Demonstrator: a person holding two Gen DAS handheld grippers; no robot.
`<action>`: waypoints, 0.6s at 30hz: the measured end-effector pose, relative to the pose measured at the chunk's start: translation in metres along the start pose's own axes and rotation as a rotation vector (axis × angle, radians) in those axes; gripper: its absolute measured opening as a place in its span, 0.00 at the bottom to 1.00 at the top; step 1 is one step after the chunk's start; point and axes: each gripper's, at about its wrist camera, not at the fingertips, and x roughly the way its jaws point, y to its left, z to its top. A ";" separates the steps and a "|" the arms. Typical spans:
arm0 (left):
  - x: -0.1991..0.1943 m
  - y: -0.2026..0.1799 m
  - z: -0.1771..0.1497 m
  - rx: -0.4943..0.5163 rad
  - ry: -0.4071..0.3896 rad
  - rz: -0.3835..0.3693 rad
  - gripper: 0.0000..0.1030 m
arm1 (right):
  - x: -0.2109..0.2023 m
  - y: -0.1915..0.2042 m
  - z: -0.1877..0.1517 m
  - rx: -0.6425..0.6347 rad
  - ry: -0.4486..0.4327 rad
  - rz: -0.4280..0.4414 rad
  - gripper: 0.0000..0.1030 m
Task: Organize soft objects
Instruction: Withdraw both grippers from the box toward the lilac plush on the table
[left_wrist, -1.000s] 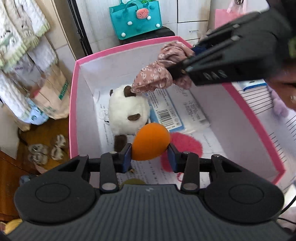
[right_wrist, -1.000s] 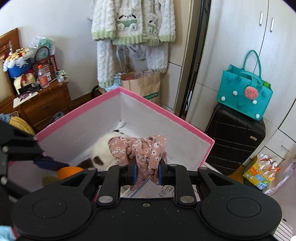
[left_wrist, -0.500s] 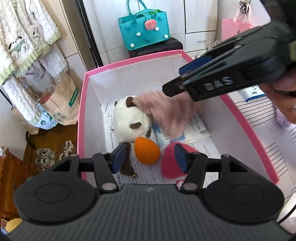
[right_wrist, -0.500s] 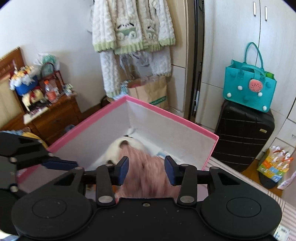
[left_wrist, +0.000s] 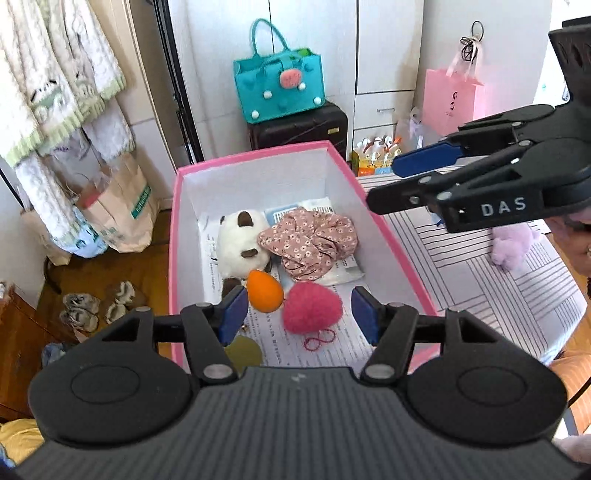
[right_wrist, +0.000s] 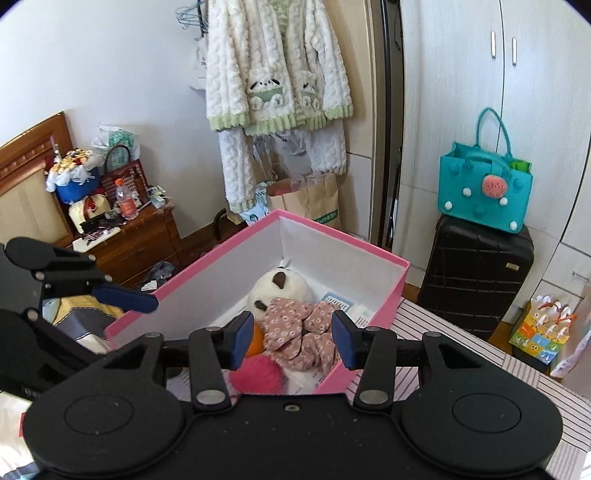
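Note:
A pink box (left_wrist: 388, 236) with white inner walls holds a white plush panda (left_wrist: 236, 247), a floral pink scrunchie (left_wrist: 310, 243), an orange egg-shaped sponge (left_wrist: 264, 291) and a red fuzzy ball (left_wrist: 312, 306). My left gripper (left_wrist: 299, 317) is open and empty above the box's near end. My right gripper (right_wrist: 290, 341) is open and empty above the box; it also shows in the left wrist view (left_wrist: 384, 184). The scrunchie (right_wrist: 299, 332) lies partly on the panda (right_wrist: 279, 290).
A striped cloth (left_wrist: 480, 280) covers the surface right of the box, with a lilac plush (left_wrist: 513, 247) on it. A teal bag (left_wrist: 279, 88) sits on a black suitcase (left_wrist: 299, 127) behind. A paper bag (left_wrist: 118, 214) and slippers (left_wrist: 96, 306) are on the floor at left.
The left gripper opened and dropped the orange sponge into the box. The right gripper opened and dropped the scrunchie beside the panda. Both grippers have drawn back and up.

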 end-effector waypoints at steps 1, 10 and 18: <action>-0.005 -0.001 -0.001 0.004 -0.003 -0.001 0.60 | -0.008 0.002 -0.001 -0.008 -0.007 -0.002 0.50; -0.040 -0.008 -0.027 -0.031 -0.074 0.010 0.61 | -0.075 0.008 -0.029 -0.058 -0.067 -0.032 0.51; -0.067 -0.052 -0.060 0.030 -0.113 -0.047 0.62 | -0.112 0.009 -0.063 -0.076 -0.095 -0.050 0.51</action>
